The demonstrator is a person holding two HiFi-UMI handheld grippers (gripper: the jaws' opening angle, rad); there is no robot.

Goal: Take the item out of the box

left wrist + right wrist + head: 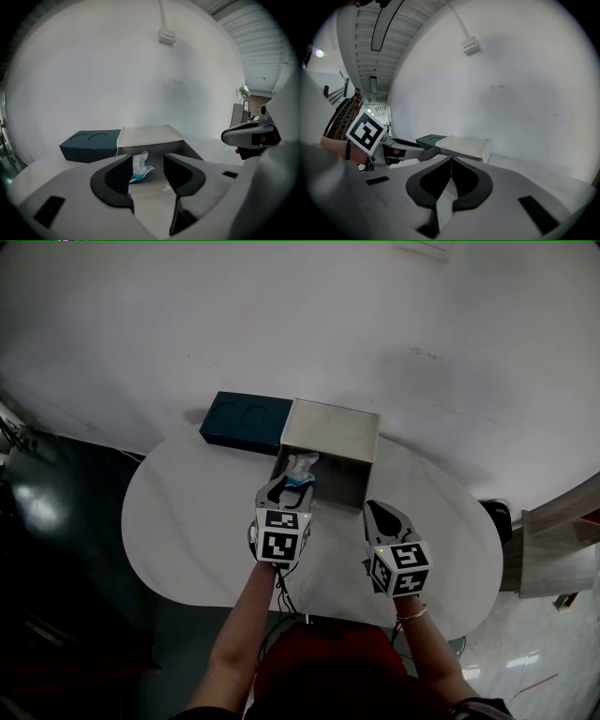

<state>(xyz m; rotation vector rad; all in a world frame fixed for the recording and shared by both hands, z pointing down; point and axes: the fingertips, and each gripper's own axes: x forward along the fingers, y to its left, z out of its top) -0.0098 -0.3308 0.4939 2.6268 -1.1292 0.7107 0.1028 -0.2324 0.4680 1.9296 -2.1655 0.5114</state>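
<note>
Left gripper (284, 486) is standing with its jaws wide apart, pointing at the open mouth of the box (333, 427). In the left gripper view (147, 171), the item (139, 164) is showing in the gap just ahead of the pads, nearer the left jaw; neither pad is pressing on it.

Item (302, 468), a crumpled white and teal packet, is lying at the left side of the box mouth, partly sticking out toward the person.

Box (150, 136) is lying on its side at the middle of the far edge of the table (187, 521), its opening facing the near edge.

Dark case (246, 420) is sitting just beside the box on its left, also at the far edge; in the left gripper view (89, 143) two round recesses are showing in its top.

Right gripper (384, 517) is hovering right of the left one, near the box's right front corner. Its jaws are meeting, with nothing between them (451, 178).
</note>
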